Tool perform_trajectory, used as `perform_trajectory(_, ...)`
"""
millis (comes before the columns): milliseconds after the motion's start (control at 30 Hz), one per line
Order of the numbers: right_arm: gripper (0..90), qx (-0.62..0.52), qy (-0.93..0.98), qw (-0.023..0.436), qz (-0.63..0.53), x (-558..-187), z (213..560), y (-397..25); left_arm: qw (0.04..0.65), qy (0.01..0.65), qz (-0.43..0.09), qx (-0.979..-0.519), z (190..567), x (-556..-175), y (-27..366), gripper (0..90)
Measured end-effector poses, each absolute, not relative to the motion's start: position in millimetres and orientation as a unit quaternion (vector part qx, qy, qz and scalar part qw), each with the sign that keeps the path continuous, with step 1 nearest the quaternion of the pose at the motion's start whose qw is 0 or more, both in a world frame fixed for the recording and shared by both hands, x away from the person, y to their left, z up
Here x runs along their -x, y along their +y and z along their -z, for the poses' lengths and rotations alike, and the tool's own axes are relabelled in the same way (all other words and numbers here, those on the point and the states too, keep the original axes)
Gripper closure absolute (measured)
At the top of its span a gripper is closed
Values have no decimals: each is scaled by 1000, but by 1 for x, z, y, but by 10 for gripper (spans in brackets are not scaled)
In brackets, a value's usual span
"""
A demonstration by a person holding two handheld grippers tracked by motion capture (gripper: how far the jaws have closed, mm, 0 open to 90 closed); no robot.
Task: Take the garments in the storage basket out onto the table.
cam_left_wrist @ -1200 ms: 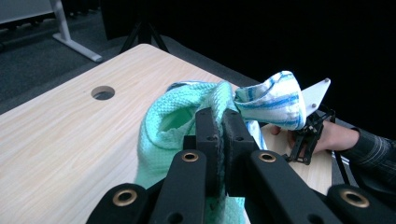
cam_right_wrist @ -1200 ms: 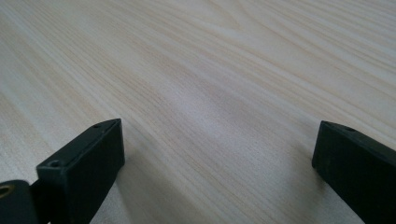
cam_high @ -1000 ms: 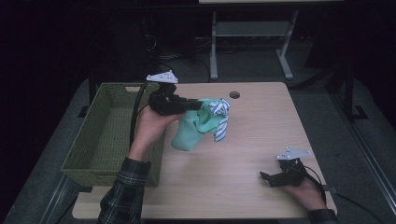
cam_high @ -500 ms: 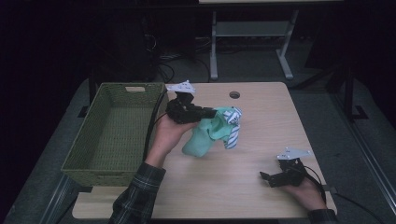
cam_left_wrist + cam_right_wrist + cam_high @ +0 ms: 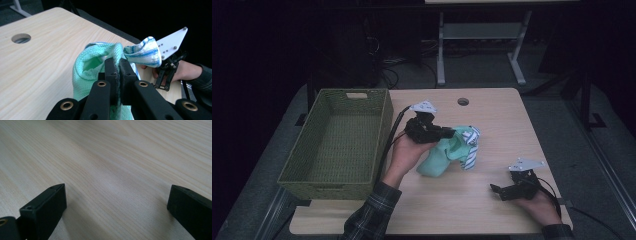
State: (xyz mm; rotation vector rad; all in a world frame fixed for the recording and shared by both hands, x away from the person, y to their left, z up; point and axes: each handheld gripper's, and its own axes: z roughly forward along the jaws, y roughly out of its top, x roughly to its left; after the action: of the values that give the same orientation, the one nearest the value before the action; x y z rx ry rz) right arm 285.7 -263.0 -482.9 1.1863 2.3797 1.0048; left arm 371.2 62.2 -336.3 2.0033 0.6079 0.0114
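Note:
A mint-green cloth (image 5: 443, 157) with a blue-and-white striped end (image 5: 471, 140) hangs from my left gripper (image 5: 451, 133), which is shut on its bunched top above the middle of the table. The left gripper view shows the two jaws pressed together on the green cloth (image 5: 96, 65), with the striped end (image 5: 145, 52) drooping just past them. My right gripper (image 5: 495, 190) rests near the table's front right corner, held low over the wood. Its jaws stand wide apart in the right gripper view (image 5: 116, 202) with bare tabletop between them.
A green woven basket (image 5: 379, 145) stands on the table's left side and holds nothing. A round cable hole (image 5: 463, 101) lies near the far edge. The left gripper's cable trails along the basket's right wall. Beyond the table stands a grey metal frame (image 5: 482, 35).
My left gripper has carried the cloth from beside the basket rightward and nearer, toward the table's middle. The right gripper has stayed put.

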Motion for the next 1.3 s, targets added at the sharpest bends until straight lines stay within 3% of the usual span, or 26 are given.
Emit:
perform_trajectory(600,20,-412,828,149,-349,-286,483,-263,471,248,7,-847,383,-374,26,867)
perform_trajectory(1300,20,-412,828,149,-349,-286,483,-263,416,265,17,-870,453,-379,15,865)
